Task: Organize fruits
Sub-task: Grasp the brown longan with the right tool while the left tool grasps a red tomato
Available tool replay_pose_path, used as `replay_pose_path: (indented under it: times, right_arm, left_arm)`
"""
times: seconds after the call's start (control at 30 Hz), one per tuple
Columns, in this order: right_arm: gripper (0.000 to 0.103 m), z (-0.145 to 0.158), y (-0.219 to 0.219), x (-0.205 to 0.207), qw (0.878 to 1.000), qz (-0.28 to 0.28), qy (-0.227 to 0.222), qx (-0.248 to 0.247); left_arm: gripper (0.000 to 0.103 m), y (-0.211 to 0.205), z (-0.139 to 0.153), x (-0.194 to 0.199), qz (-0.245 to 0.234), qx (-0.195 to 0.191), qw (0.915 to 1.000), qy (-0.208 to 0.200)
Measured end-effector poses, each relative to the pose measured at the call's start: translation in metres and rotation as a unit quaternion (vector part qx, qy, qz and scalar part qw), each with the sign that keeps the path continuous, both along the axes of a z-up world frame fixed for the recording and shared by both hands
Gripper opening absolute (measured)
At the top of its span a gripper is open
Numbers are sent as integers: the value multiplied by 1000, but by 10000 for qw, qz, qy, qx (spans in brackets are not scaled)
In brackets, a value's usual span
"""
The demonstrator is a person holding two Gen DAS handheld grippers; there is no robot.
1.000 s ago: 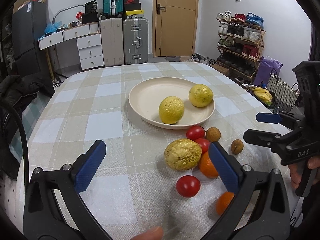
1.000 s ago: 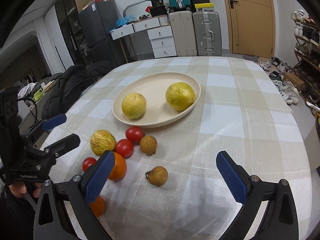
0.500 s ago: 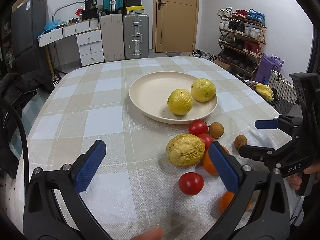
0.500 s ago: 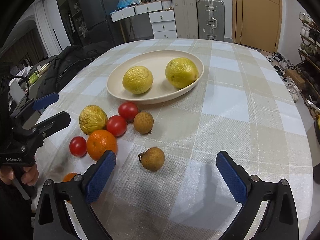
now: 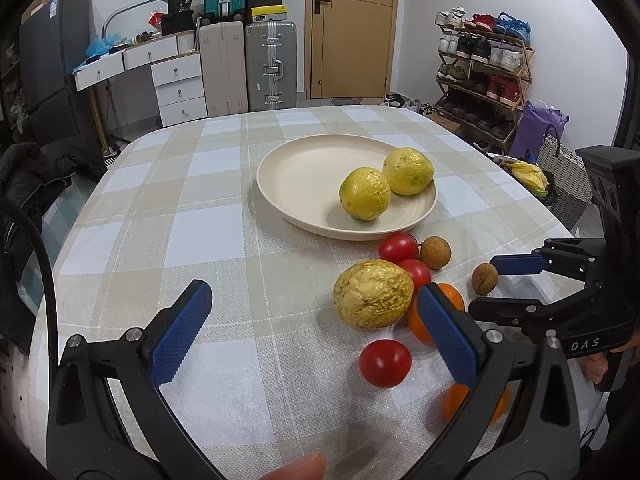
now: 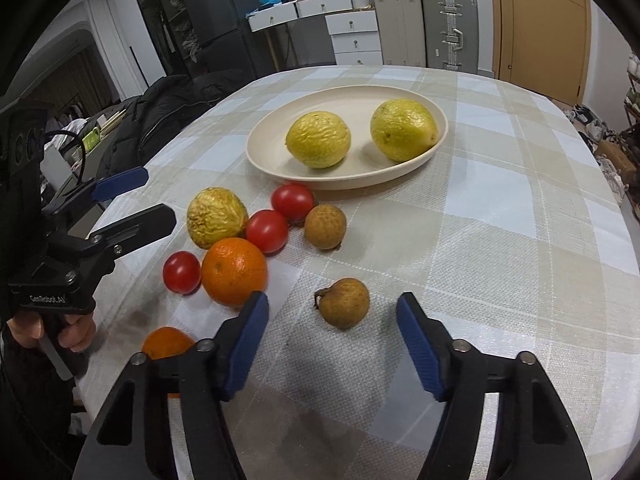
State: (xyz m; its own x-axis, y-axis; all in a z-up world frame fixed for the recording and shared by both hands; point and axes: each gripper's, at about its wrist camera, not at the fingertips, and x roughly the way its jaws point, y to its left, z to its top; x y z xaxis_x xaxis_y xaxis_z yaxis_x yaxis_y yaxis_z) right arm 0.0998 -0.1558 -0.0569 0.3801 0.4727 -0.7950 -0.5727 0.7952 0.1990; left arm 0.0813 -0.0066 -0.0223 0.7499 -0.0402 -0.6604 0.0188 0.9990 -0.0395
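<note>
The right hand-held gripper (image 6: 328,334) hangs low over the checked counter (image 6: 500,240), and its blue pads have just been closing in. The lone brown longan (image 6: 343,302) lies between them, just ahead of the tips, but neither pad touches it and there is a clear gap on each side.

The left hand-held gripper (image 5: 316,334) hovers over the near edge of the counter with its fingers spread wide and nothing gripped.

Toward the middle of the counter stands the cream plate (image 6: 272,148), with two yellow passion fruits (image 6: 319,139) in it, apart from each other. The rest of the fruit is loose on the cloth between the plate and the near edge: a third wrinkled yellow fruit (image 6: 217,217), two tomatoes (image 6: 292,201) touching each other, a second longan (image 6: 325,227) beside them, a big orange (image 6: 234,271), a small tomato (image 6: 181,272) just beside it, and another orange (image 6: 166,343) at the near edge, partly hidden behind the gripper.
</note>
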Motion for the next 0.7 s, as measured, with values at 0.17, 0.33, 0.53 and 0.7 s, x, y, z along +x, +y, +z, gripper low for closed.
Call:
replay_pose_path:
  times: [0.17,0.33,0.53,0.7]
  right_arm:
    - [51,0,1,0,10000,12,-28,-4]
    - [38,0,1,0,10000,15,-60,-44]
    - [29,1,0,0,9999,14,-124,-38]
    - [29,4,-2,1,9998,-25,-180,30]
  left_arm:
    - [102,-2,-3,2,-24,17,10000,52]
    - [102,-2,-4,2,-35,44,10000,72]
    - [102,-1,-7,4,-21,14,9999,141]
    - [102,0,-9,6,11,10,9998,181]
